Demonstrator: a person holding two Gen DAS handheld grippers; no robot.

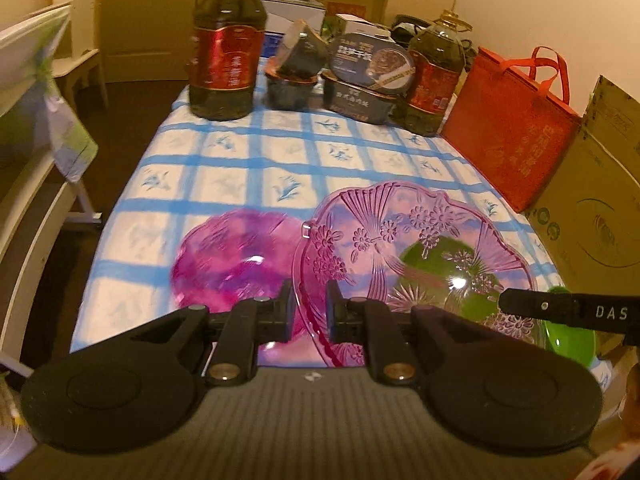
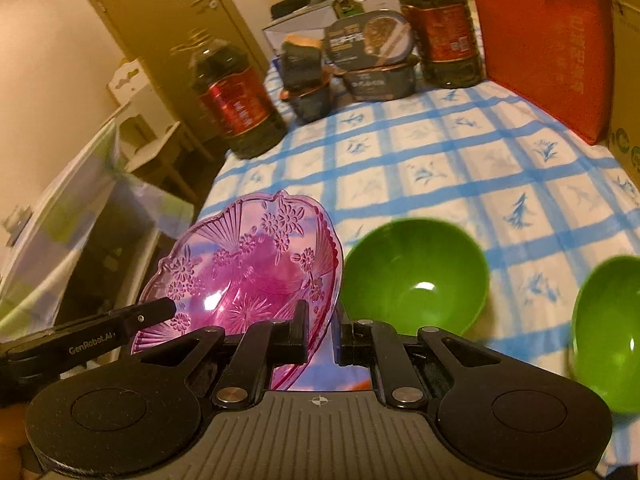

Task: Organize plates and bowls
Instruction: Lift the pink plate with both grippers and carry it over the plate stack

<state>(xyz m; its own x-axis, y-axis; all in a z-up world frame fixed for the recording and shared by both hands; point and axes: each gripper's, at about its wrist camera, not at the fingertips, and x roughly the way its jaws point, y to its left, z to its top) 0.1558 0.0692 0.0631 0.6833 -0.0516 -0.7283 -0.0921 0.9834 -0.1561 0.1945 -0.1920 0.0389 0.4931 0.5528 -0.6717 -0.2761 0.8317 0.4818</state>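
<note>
Blurring the magenta dish (image 1: 236, 258) on the checked cloth (image 1: 248, 168) past reading; cutting one green bowl (image 2: 608, 344) at the frame edge. Clenched on opposite rims of the pink plate (image 1: 416, 248): left gripper (image 1: 310, 312) and right gripper (image 2: 322, 336), plate lifted and tilted over the cloth. Clear plastic, scalloped rim, embossed flowers and fans. Smooth second green bowl (image 2: 416, 276) just beside. Open cloth beyond, up to the oil bottles (image 1: 228, 48).

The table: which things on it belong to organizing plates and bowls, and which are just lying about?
Job:
pink flower-pattern plate, held by both grippers
magenta plate
green bowl
second green bowl

Lying about:
two oil bottles
boxed meals
red bag
cardboard box
</note>
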